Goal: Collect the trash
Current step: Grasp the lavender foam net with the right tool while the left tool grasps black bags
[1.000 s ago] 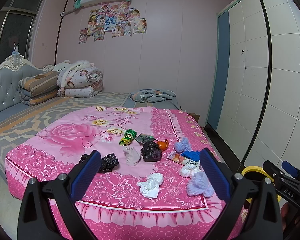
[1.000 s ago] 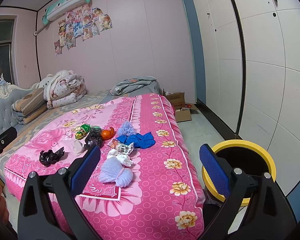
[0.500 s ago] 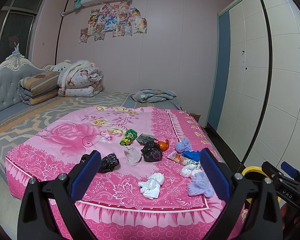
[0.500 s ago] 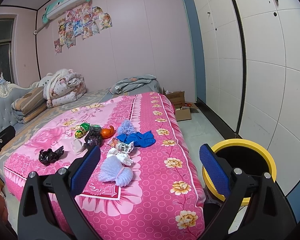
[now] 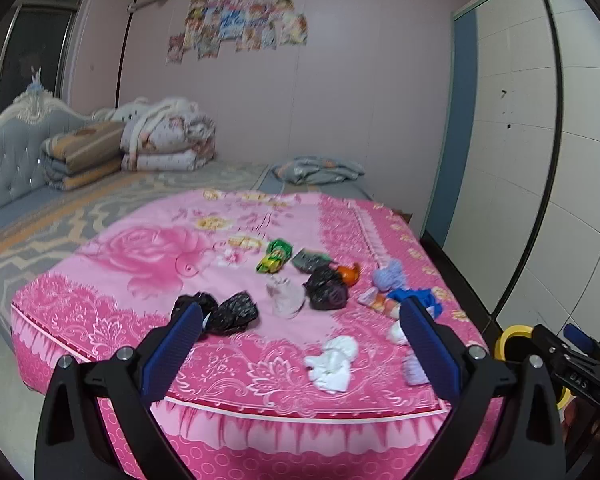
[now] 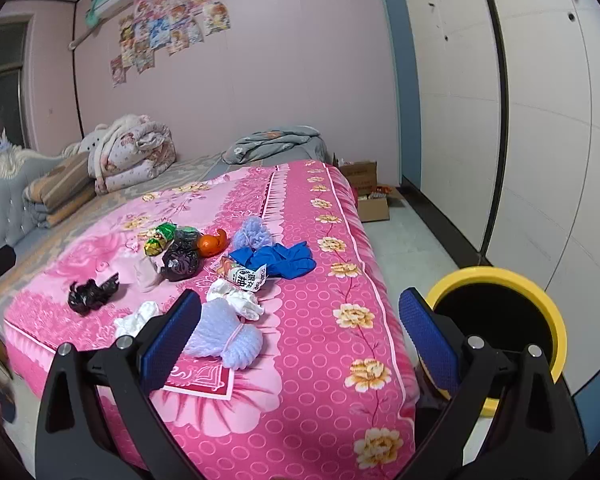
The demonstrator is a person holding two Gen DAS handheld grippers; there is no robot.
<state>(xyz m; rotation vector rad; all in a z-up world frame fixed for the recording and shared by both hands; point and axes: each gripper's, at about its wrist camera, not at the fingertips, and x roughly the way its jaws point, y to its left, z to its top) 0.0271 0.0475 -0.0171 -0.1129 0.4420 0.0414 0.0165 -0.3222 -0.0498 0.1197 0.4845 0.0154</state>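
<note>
Trash spread: about 10 small pieces lie loose on the pink bedspread [image 6: 340, 280], centre-left of the right wrist view, none collected yet by the look of it.
Left gripper [image 5: 300, 344]: jaws wide apart, nothing between them, hovering above the near edge of the bed.
Right gripper [image 6: 300, 328]: jaws wide apart and empty, pointed at the bed corner.
Bin [image 6: 500, 280]: yellow-rimmed, dark inside, on the floor at lower right of the right wrist view, just beside the bed.
Lilac knit bundle [image 6: 224, 336]: nearest the right jaws; likely soft and light, so pinch deep into its bulk rather than a loose strand.
White tissue wad [image 5: 334, 364]: lower centre of the left view; likely featherlight and crushable, take it across the middle.
Black plastic bag [image 5: 232, 314]: crumpled, probably slippery; grip a thick fold.
Blue glove [image 6: 276, 260]: limp, will likely dangle; catch the bunched centre.
Snack wrapper [image 6: 244, 278]: thin and crinkly, flat against cloth; take the raised edge.
Orange peel [image 6: 212, 244]: firmer, curled; grip across the curl.
Risk: jaws may snag the bedspread under flat pieces.
</note>
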